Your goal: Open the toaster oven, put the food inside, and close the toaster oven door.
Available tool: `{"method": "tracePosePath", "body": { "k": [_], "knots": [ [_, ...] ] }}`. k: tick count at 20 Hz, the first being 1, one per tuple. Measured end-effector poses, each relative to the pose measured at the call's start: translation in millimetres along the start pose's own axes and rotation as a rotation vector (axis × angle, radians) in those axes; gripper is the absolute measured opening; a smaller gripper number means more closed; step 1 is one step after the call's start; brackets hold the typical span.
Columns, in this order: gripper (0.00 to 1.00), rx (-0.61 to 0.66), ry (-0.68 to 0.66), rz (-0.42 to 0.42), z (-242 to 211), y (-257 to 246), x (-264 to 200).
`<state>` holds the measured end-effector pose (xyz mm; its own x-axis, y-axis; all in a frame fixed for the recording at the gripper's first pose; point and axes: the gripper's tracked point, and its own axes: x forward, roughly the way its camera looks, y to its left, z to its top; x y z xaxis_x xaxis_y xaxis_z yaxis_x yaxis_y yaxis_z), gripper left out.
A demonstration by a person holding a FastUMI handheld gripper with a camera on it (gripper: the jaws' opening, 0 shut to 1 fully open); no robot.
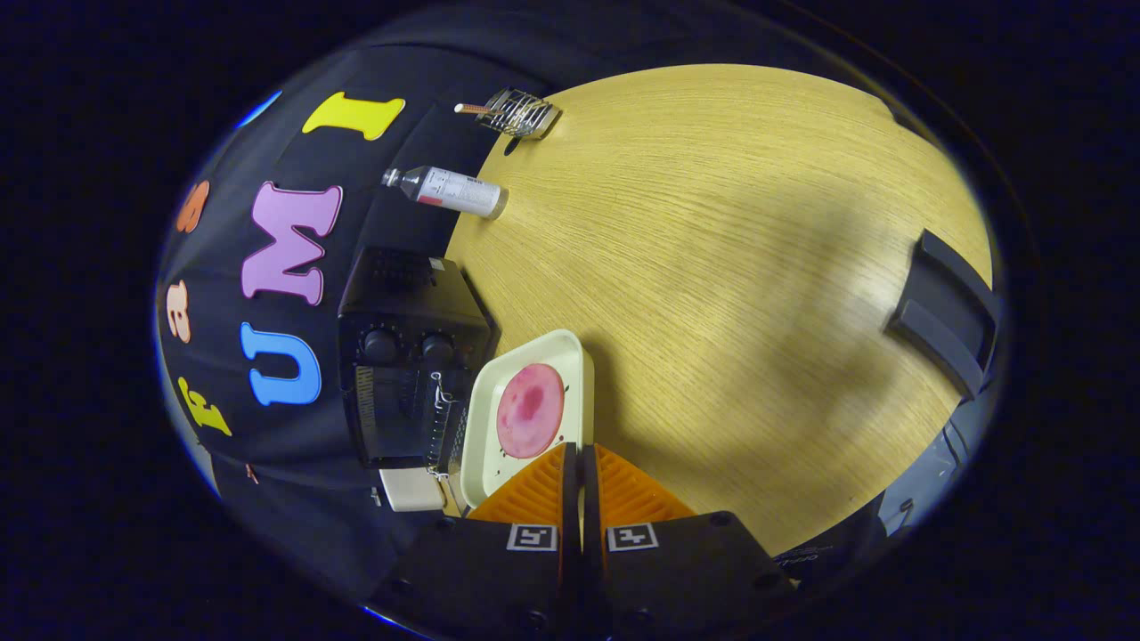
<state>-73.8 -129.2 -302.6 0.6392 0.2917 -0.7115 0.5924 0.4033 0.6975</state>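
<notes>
Gripper (574,458) pinching tray (499,463) rim, fingers nearly together.
Fingers hide tray's near edge; pink food (530,409) on it; toaster oven (405,356) just beside; bottle (450,190) beyond.

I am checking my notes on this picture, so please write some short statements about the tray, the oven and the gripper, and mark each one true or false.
1. A round pink slice of food lies on the cream tray. True.
2. The gripper has its orange fingers spread wide apart. False: the fingers are close together, and they seem to pinch the tray's near rim.
3. The black toaster oven stands beside the tray, on the wooden table. True.
4. The tray is already inside the oven. False: it is outside, in front of the oven, held just ahead of the fingers.
5. A bottle stands on the table beyond the oven. True.
</notes>
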Motion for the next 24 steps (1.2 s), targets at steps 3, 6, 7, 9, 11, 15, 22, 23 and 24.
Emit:
{"method": "tracePosePath", "body": {
  "k": [3, 6, 7, 9, 11, 15, 22, 23, 24],
  "knots": [
    [0.06, 0.029, -0.032, 0.03, -7, 13, -11],
    [0.06, 0.071, -0.063, 0.085, -12, 36, -25],
    [0.06, 0.085, -0.069, 0.102, -14, 43, -28],
    [0.06, 0.088, -0.081, 0.123, -20, 58, -32],
    [0.06, 0.071, -0.086, 0.131, -29, 68, -28],
    [0.06, 0.04, -0.07, 0.152, -54, 100, -12],
    [0.06, -0.025, -0.025, 0.181, -97, 157, 45],
    [0.06, -0.029, -0.023, 0.184, -100, 164, 52],
    [0.06, -0.034, -0.025, 0.187, -102, 172, 60]
  ]
}}
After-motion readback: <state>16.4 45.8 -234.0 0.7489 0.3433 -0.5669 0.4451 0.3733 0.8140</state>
